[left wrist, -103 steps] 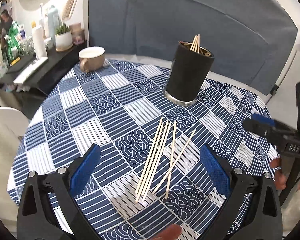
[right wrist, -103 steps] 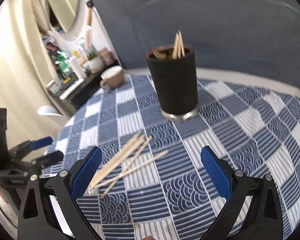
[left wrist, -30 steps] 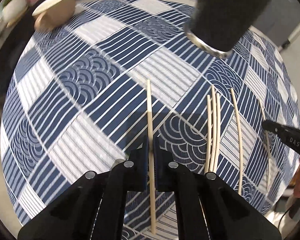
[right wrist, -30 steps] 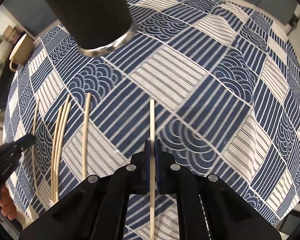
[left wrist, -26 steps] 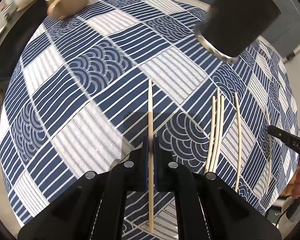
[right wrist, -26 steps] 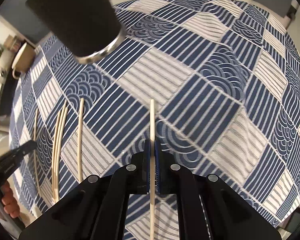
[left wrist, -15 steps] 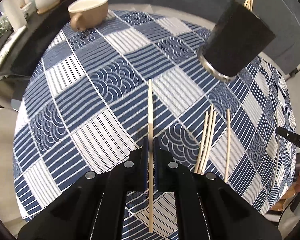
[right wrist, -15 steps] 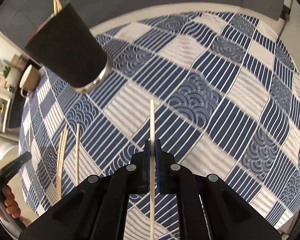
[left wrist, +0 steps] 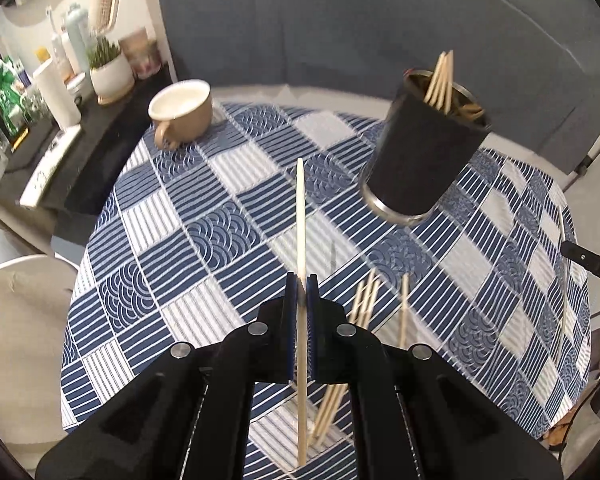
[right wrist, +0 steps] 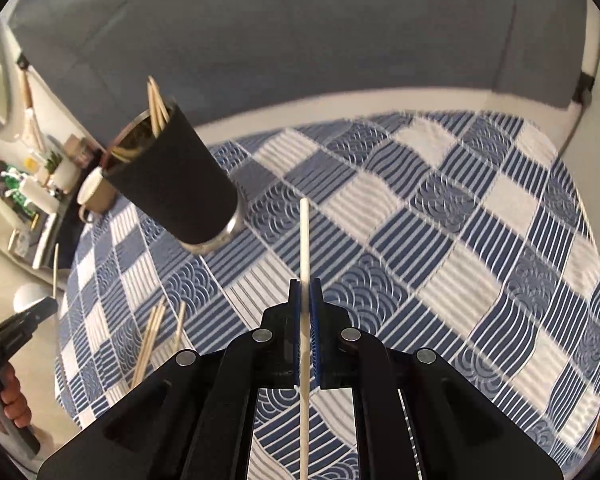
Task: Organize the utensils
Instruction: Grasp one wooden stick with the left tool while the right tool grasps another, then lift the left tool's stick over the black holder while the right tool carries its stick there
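Both grippers are higher than one second ago: the table looks smaller in both views, and the whole black holder with its rim is now visible, where before only its lower part showed at the top edge.

At the bottom centre of the left wrist view, the left gripper [left wrist: 301, 286] has its blue pads pressed together on one chopstick [left wrist: 301, 220], which runs straight up the frame through the jaws. To the lower right of it, four loose chopsticks [left wrist: 364, 300] lie on the blue and white patterned tablecloth [left wrist: 204, 232], three close together and one just beside them. Further up on the right stands the black holder [left wrist: 416, 160], with several chopsticks inside that lean out over its rim. In the upper left, a beige cup [left wrist: 182, 114] stands near the table edge, and behind it a shelf carries a small potted plant [left wrist: 110, 68]. At the right edge a part of the other gripper and some fingers show.

In the right wrist view, the right gripper [right wrist: 305, 286] pinches a second chopstick [right wrist: 305, 240] at the bottom centre in the same way, with its pads closed on it. The loose sticks lie at the lower left, the holder is at the upper left, and the left gripper with a hand [right wrist: 14, 396] shows at the left edge.
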Motion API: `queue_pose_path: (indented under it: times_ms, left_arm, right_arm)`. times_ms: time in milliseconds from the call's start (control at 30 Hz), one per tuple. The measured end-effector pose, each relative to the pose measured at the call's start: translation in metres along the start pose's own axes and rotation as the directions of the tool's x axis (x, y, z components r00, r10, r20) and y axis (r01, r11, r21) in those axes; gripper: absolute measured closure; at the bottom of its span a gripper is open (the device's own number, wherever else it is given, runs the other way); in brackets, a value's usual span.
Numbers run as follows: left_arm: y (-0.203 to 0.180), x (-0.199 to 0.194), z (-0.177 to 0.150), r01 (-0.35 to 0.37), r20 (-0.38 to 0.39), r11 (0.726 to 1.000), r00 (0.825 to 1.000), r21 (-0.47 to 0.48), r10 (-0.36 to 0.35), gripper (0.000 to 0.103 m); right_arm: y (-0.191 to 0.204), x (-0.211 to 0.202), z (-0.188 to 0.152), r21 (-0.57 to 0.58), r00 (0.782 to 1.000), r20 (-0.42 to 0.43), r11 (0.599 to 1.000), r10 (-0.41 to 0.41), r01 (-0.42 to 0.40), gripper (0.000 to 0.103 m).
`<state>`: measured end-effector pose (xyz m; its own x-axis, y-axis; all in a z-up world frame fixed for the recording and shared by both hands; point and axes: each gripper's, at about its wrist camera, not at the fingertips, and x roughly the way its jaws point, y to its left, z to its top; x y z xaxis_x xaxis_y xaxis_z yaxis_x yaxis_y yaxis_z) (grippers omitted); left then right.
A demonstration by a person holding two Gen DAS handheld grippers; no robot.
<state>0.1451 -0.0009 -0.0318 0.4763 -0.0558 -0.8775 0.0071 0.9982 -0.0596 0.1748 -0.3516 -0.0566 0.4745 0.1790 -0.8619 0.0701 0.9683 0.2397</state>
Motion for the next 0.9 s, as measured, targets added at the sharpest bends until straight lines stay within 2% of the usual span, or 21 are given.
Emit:
queue_pose_path:
  times_ms: [133, 267, 433, 667, 900]
  left_arm:
    - [-0.018, -0.018, 0.008, -0.017, 0.052, 1.0, 0.999, -0.001, 0.017, 0.098]
    - [-0.033, -0.036, 0.009, -0.004, 0.096, 1.0, 0.995, -0.03, 0.007, 0.098]
    - [-0.055, -0.057, 0.014, -0.014, 0.142, 1.0, 0.99, -0.011, 0.015, 0.098]
    - [-0.076, -0.073, 0.038, -0.034, 0.187, 0.998, 0.982, 0.061, 0.022, 0.098]
    - [-0.083, -0.079, 0.079, 0.007, 0.236, 0.993, 0.971, 0.116, -0.034, 0.098]
  right_arm:
    - [0.001, -0.019, 0.015, -0.052, 0.998, 0.05, 0.998, 0.033, -0.03, 0.098]
    - [0.005, -0.041, 0.03, -0.106, 0.989, 0.104, 0.99, 0.102, -0.091, 0.098]
    - [0.016, -0.067, 0.052, -0.168, 0.96, 0.172, 0.967, 0.22, -0.191, 0.098]
    - [0.036, -0.093, 0.082, -0.216, 0.931, 0.24, 0.95, 0.275, -0.224, 0.098]
    - [0.052, -0.107, 0.107, -0.213, 0.897, 0.321, 0.946, 0.304, -0.244, 0.098]
